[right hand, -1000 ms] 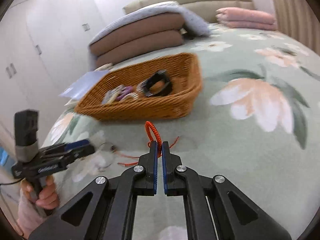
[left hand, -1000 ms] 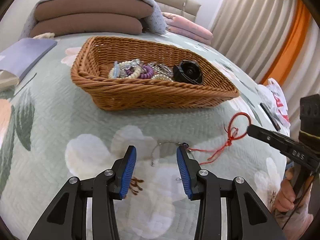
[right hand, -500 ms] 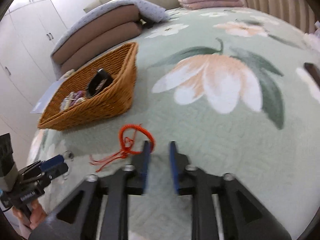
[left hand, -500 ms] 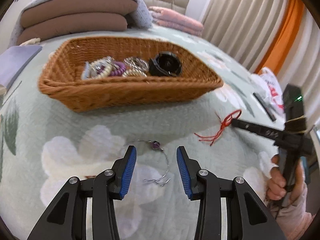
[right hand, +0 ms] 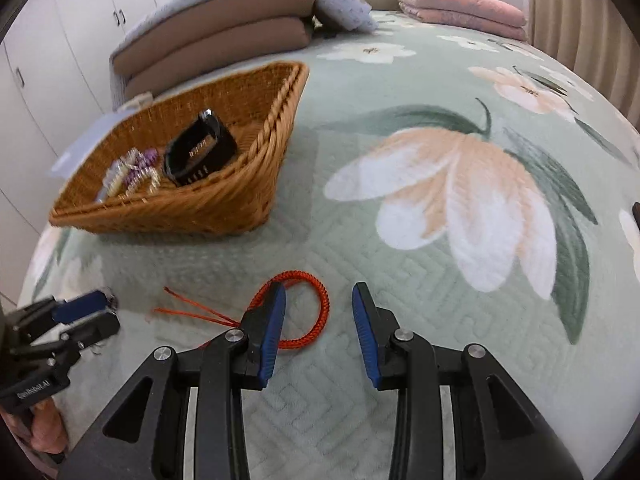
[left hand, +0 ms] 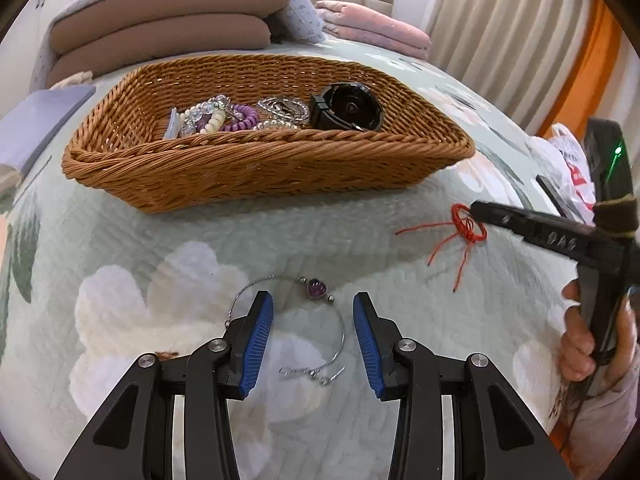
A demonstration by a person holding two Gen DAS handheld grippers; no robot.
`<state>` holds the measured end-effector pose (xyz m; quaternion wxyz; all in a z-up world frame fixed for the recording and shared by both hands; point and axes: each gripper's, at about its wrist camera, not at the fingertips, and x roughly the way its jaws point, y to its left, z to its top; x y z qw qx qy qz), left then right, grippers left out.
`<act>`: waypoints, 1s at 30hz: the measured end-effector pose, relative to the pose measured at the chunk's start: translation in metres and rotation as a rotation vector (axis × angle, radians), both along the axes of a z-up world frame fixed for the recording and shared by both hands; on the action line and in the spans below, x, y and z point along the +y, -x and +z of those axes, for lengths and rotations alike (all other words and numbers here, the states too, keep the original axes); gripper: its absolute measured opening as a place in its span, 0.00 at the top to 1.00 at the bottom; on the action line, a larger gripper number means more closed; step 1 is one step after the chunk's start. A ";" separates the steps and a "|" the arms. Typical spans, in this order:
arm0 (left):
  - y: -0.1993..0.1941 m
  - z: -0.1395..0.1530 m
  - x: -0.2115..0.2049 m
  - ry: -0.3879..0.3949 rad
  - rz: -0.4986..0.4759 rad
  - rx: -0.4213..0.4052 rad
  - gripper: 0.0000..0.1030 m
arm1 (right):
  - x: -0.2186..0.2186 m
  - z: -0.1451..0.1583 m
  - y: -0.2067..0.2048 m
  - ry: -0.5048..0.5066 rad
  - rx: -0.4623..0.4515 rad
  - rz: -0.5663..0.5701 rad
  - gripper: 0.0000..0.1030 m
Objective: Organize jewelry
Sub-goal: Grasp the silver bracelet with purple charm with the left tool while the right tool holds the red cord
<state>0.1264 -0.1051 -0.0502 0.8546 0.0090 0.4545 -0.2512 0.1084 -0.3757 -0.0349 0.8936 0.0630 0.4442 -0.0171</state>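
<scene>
On the quilt (left hand: 320,224) before the basket (left hand: 240,176), both grippers gape wide: left gripper (left hand: 313,308) straddling the silver bracelet (left hand: 320,292), right gripper (right hand: 319,300) half over the red cord bracelet (right hand: 304,308); thin chain may slip a closing pinch.

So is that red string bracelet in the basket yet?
Not yet. The red string bracelet lies on the quilt, outside the basket.

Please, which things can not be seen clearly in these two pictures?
- Left wrist view: part of the thin silver bangle with purple heart stone is behind the open left gripper.
- Right wrist view: one finger of the open right gripper covers part of the red braided cord bracelet.
- Right wrist view: beaded pieces in the brown wicker basket are blurred.
</scene>
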 end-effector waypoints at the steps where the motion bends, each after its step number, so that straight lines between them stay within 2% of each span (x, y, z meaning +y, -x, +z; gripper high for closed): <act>1: -0.001 0.000 -0.002 0.000 0.003 0.002 0.59 | 0.003 0.001 0.000 0.016 -0.006 0.005 0.63; 3: -0.002 -0.001 -0.008 -0.015 0.006 0.003 0.66 | 0.007 0.000 -0.001 0.034 -0.002 0.019 0.64; 4: -0.003 -0.001 -0.011 -0.021 0.008 0.001 0.69 | 0.010 -0.001 -0.002 0.055 -0.003 0.025 0.68; 5: -0.003 -0.001 -0.014 -0.023 0.008 -0.001 0.76 | 0.013 -0.001 -0.002 0.060 -0.003 0.039 0.76; 6: -0.003 -0.001 -0.018 -0.022 0.003 0.000 0.83 | 0.016 -0.001 -0.002 0.065 -0.001 0.053 0.80; 8: -0.002 -0.001 -0.022 -0.032 -0.001 -0.007 0.85 | 0.020 -0.001 -0.002 0.085 0.000 0.068 0.88; 9: 0.000 0.000 -0.023 -0.036 -0.004 -0.015 0.90 | 0.024 -0.001 0.000 0.090 -0.004 0.090 0.92; 13: 0.006 0.003 -0.022 -0.026 -0.033 -0.033 0.90 | 0.039 0.001 0.007 0.101 -0.015 0.158 0.94; 20: 0.026 0.016 -0.017 -0.013 -0.093 -0.098 0.90 | 0.069 0.009 0.029 0.041 -0.027 0.281 0.94; 24: 0.039 0.027 -0.006 0.007 -0.104 -0.130 0.90 | 0.084 0.024 0.043 0.052 -0.068 0.315 0.94; 30: 0.051 0.051 0.017 0.055 -0.094 -0.186 0.90 | 0.097 0.064 0.051 0.082 -0.162 0.332 0.94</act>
